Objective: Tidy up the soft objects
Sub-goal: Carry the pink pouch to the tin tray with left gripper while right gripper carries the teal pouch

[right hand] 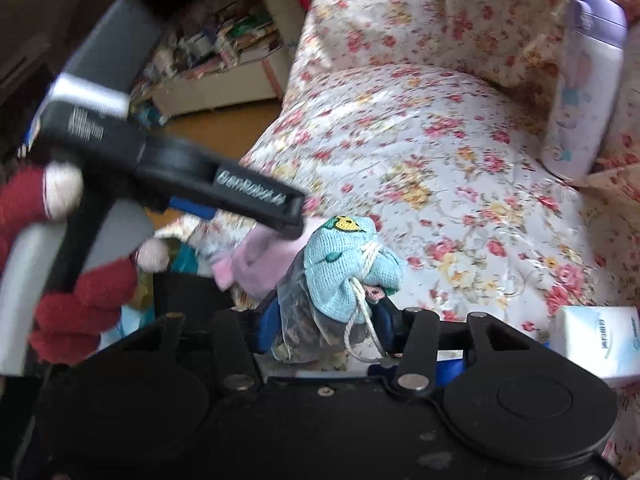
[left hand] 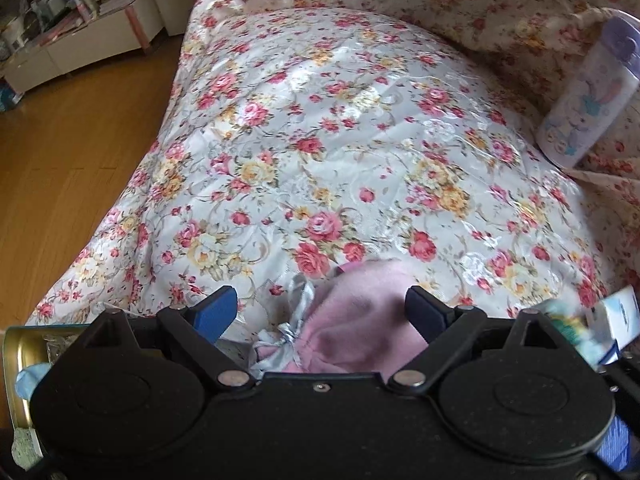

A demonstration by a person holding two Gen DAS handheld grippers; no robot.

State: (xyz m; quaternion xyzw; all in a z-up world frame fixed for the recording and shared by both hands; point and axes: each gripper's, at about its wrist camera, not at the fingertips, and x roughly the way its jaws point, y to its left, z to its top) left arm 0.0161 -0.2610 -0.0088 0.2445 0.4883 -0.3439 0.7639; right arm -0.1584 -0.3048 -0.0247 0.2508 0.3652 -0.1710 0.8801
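Right hand-held gripper pinches the blue drawstring pouch; left hand-held gripper, jaws wide and empty, should straddle the pink pouch at six o'clock before squeezing.

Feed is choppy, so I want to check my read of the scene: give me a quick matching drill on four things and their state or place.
1. left claw
2. right claw
3. bottle
4. tissue pack

a. upright at the sofa back
b. lying on the cushion by the right claw
c. open over the pink pouch
d. shut on the blue pouch

Pairs: 1-c, 2-d, 3-a, 4-b
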